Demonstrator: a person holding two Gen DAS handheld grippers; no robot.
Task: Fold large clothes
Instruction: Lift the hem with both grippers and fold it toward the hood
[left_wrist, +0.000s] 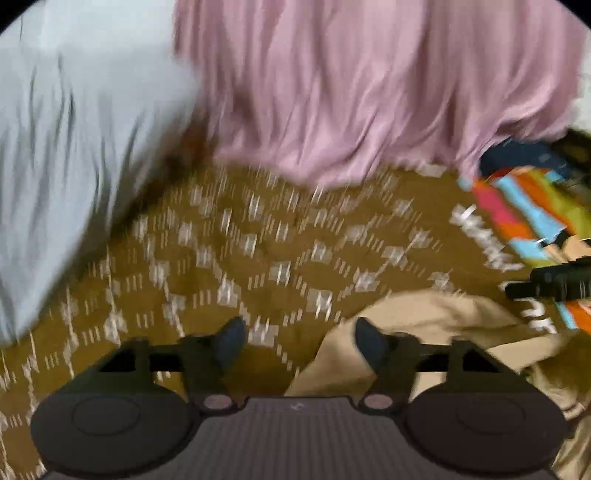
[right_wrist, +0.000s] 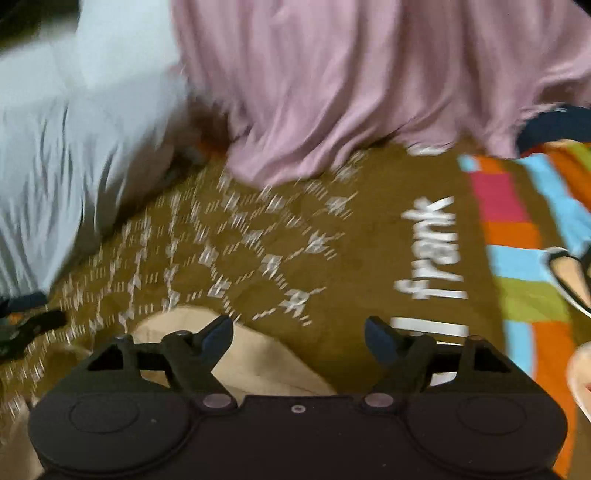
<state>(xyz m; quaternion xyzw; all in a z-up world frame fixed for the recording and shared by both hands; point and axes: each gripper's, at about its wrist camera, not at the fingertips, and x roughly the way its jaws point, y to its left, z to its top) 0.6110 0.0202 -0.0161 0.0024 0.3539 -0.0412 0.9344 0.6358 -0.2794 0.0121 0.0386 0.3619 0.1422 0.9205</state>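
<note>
A beige garment (left_wrist: 436, 325) lies crumpled on the brown patterned bedspread (left_wrist: 258, 240), just below both grippers. My left gripper (left_wrist: 300, 341) is open; its right finger hangs over the beige cloth's edge and its pads grip nothing. My right gripper (right_wrist: 299, 334) stands open wide above the bedspread, the beige garment (right_wrist: 243, 354) under its left finger and nothing pinched. The right gripper's dark body (left_wrist: 554, 284) shows at the right edge of the left wrist view. The left gripper (right_wrist: 29, 325) appears at the left edge of the right wrist view. Both views are blurred.
A large pink cloth (left_wrist: 369, 81) is heaped at the back, a pale blue-white cloth (left_wrist: 66, 147) at the left. A striped multicoloured blanket (right_wrist: 524, 240) with white lettering covers the right side, a dark blue item (right_wrist: 554, 129) beyond it.
</note>
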